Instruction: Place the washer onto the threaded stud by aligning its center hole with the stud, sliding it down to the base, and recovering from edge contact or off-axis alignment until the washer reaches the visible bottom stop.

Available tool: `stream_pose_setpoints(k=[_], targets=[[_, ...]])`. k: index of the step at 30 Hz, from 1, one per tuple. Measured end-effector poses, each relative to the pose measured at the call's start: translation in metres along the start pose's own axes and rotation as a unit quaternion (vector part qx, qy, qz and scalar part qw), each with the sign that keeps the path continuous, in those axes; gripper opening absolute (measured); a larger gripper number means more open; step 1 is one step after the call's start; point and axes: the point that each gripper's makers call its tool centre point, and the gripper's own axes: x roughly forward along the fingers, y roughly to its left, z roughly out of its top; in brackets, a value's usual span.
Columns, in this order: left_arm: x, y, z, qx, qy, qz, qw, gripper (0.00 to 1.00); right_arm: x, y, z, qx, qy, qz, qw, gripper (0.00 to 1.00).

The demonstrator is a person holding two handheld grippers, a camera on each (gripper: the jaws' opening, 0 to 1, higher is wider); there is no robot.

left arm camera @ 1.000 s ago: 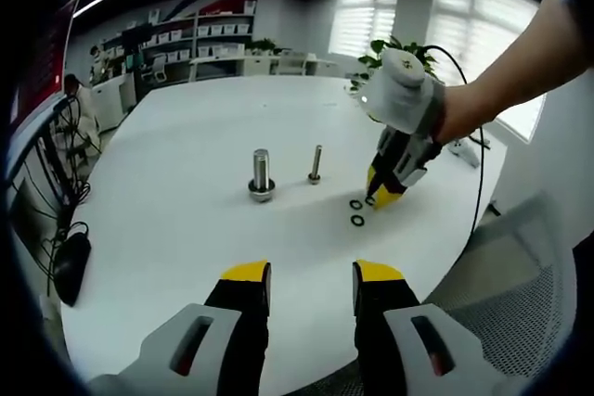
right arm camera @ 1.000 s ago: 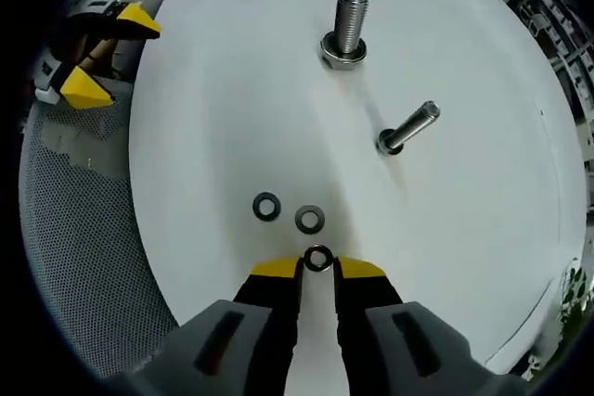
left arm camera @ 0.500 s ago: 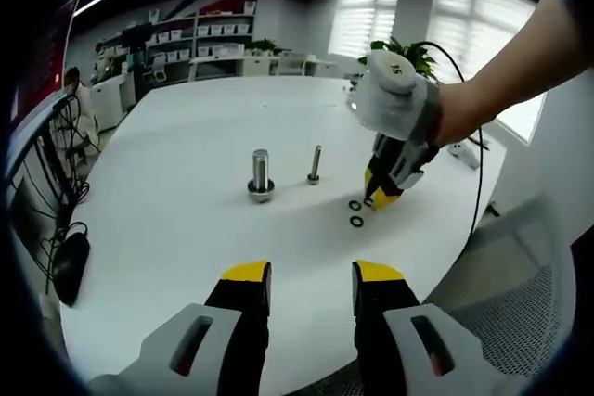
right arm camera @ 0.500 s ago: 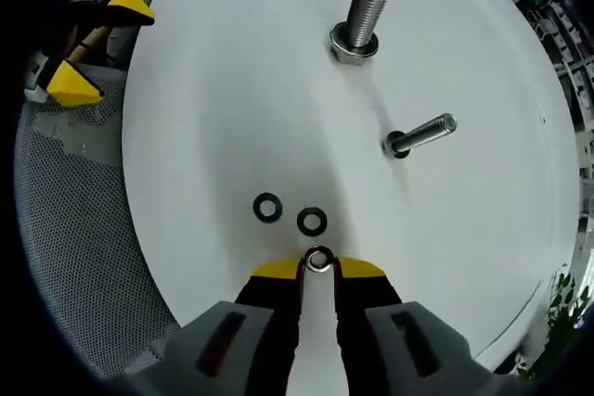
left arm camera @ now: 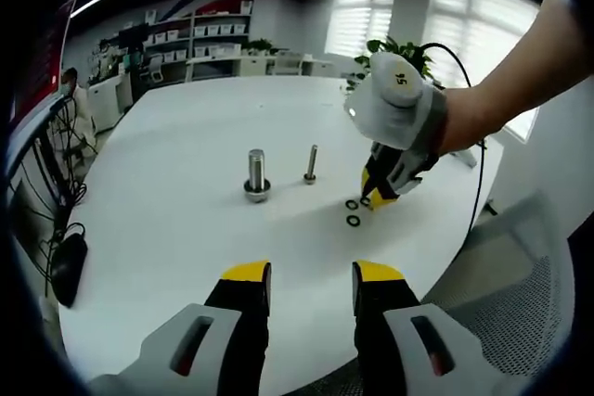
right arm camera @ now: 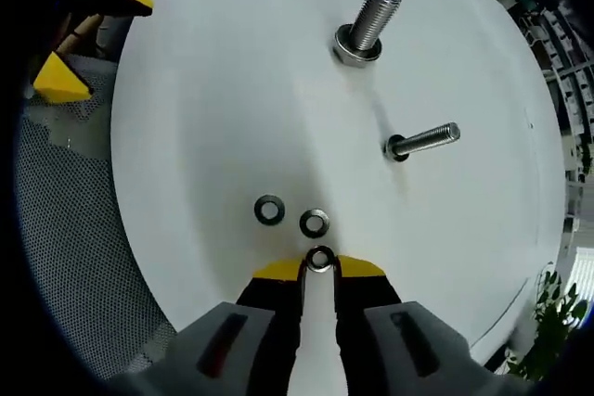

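Three washers lie on the desk [right arm camera: 204, 118]: one washer [right arm camera: 320, 259] sits between the tips of our right fingers [right arm camera: 318, 268], which are closed on it; two spares [right arm camera: 291, 217] lie just ahead of them. We judge the pick is in hand and the lift not yet made. Next we must raise the washer level and carry it forward to the thin stud [right arm camera: 422, 141], well beyond the fingers and to their right, centring the hole over its tip. The thick bolt [right arm camera: 366, 25] stands farther out; the path between is bare. The desk edge runs close behind and beside the right fingers. Our left fingers [left arm camera: 311, 277] hang open and empty, well apart.
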Motion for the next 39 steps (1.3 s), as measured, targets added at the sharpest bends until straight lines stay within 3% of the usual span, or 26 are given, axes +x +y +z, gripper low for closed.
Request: stream_pose_setpoints(k=[22, 39], targets=[[-0.001, 0.003, 0.000, 0.001, -0.002, 0.007, 1.0000, 0.33, -0.007, 0.001, 0.002, 0.017, -0.028, 0.012, 0.9994, 0.14], [0.000, 0.000, -0.002, 0.007, 0.005, 0.001, 1.0000, 0.33, -0.044, -0.038, 0.023, 0.043, -0.087, 0.005, 0.9952, 0.14]])
